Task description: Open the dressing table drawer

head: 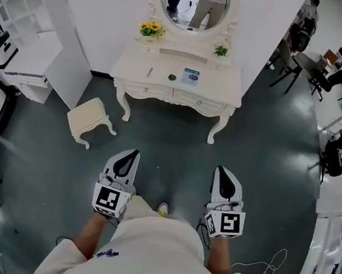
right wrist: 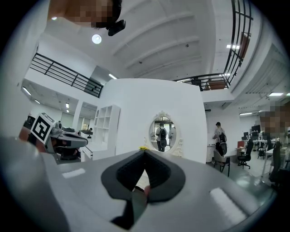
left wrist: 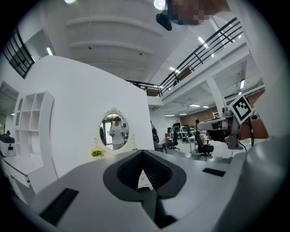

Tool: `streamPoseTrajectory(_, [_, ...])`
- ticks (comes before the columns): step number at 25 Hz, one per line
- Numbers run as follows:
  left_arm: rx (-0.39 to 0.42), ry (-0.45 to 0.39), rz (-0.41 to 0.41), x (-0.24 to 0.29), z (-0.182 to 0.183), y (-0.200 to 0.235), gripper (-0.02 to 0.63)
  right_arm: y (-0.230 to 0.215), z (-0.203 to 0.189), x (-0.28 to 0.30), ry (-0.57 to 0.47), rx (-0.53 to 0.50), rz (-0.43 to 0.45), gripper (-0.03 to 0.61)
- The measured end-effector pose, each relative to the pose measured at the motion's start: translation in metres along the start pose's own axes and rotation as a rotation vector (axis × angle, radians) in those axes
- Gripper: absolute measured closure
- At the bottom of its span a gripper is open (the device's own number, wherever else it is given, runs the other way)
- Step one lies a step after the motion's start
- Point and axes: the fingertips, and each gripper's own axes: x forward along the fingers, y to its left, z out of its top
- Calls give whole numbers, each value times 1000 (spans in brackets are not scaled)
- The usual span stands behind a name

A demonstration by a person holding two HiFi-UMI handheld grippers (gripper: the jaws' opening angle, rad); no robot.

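Dressing table drawer (head: pixel 144 90) well ahead of left tool (head: pixel 132 155) and right tool (head: pixel 221 170), both pressed together

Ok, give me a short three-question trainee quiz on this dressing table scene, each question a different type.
1. True or false: the drawers of the cream carved dressing table are pulled out.
2. Where is the small cream stool? A: tucked under the table. B: on the grey floor off the table's left end in the head view. C: on the tabletop.
3. Fill in: the left tool and right tool, held short of the table, both have their jaws ___.
Key: 1 false; 2 B; 3 shut.
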Motion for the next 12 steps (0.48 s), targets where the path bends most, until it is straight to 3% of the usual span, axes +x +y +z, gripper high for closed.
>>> streamPoseTrajectory(12, [31,7,-6,12,-1,-5,609,-11,-14,-5,8,54,-25,568])
